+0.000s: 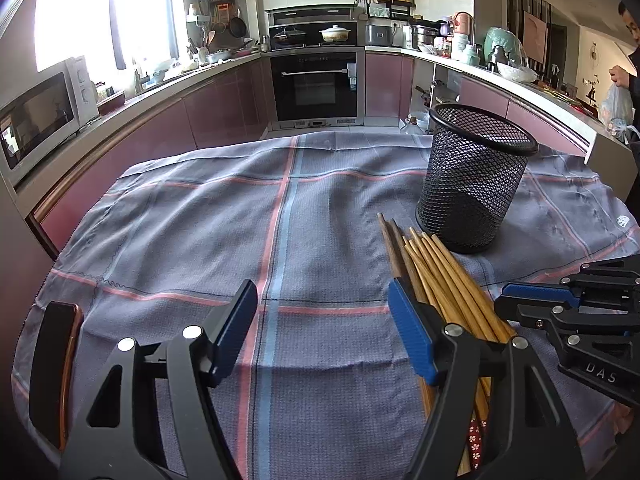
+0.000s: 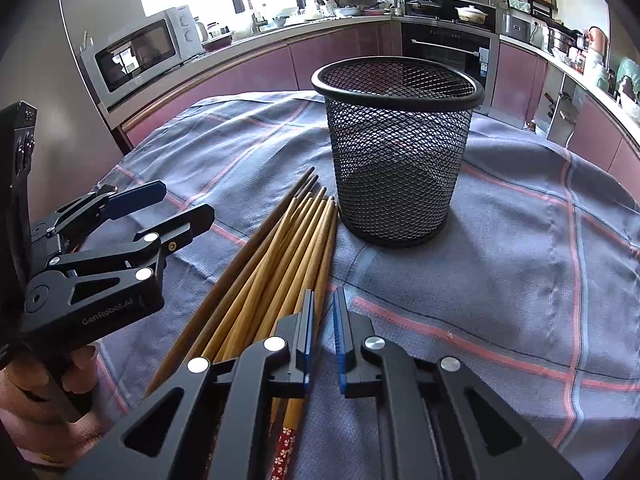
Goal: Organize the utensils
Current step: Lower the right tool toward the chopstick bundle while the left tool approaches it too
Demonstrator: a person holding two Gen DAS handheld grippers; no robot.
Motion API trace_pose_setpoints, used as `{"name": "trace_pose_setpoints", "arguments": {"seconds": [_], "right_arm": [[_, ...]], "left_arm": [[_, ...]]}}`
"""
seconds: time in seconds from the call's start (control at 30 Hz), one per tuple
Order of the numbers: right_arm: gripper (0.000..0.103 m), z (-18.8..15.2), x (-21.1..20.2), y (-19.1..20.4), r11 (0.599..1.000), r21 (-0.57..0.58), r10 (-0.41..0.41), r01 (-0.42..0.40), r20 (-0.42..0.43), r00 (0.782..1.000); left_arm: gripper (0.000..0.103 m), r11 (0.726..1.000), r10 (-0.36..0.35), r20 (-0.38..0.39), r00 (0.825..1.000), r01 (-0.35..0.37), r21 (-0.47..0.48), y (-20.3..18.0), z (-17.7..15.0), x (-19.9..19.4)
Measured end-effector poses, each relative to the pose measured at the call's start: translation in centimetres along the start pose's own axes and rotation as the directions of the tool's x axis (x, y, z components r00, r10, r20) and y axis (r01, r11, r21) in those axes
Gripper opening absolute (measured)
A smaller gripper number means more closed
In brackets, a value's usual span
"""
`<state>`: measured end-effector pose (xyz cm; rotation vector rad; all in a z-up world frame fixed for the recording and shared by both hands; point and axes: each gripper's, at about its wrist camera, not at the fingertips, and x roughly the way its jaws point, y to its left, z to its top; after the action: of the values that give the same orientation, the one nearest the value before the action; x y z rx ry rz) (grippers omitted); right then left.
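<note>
Chopsticks [image 2: 280, 256]: light, stiff, smooth; they roll. Grab mid-stick.
Right gripper [image 2: 323, 340]: jaws nearly together, pinching one chopstick.
Left gripper [image 1: 322, 332]: jaws apart, chopsticks just outside.
Cup [image 2: 396, 152]: ahead of the jaws.

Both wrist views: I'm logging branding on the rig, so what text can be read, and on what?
"GenRobot.AI": on the left claw body, right wrist view.
"DAS": on the right claw body, cut off at the edge, left wrist view.
Oven sticker and microwave dial markings: too small to read.

A bundle of chopsticks [image 2: 280, 252] lies on the tablecloth [image 2: 520, 240], tips just beside the upright mesh holder [image 2: 396, 152].
</note>
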<state>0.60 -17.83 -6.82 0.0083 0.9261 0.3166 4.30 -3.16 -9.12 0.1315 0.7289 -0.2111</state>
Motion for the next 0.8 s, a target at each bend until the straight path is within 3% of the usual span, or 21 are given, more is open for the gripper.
{"name": "trace_pose_setpoints", "arguments": {"seconds": [0.23,0.8], "right_arm": [[0.011,0.0,0.0,0.2,1.000,-0.007,-0.017,0.017,-0.008,1.000],[0.008,0.5,1.2,0.8,0.999,-0.035,-0.027,0.025,-0.043,0.999]], "left_arm": [[0.068,1.000,-0.013,-0.015,1.000,0.014,0.010,0.0,-0.3,0.2],[0.066,0.996,-0.047,-0.072,0.996,0.052,0.066,-1.3,-0.6,1.3]]}}
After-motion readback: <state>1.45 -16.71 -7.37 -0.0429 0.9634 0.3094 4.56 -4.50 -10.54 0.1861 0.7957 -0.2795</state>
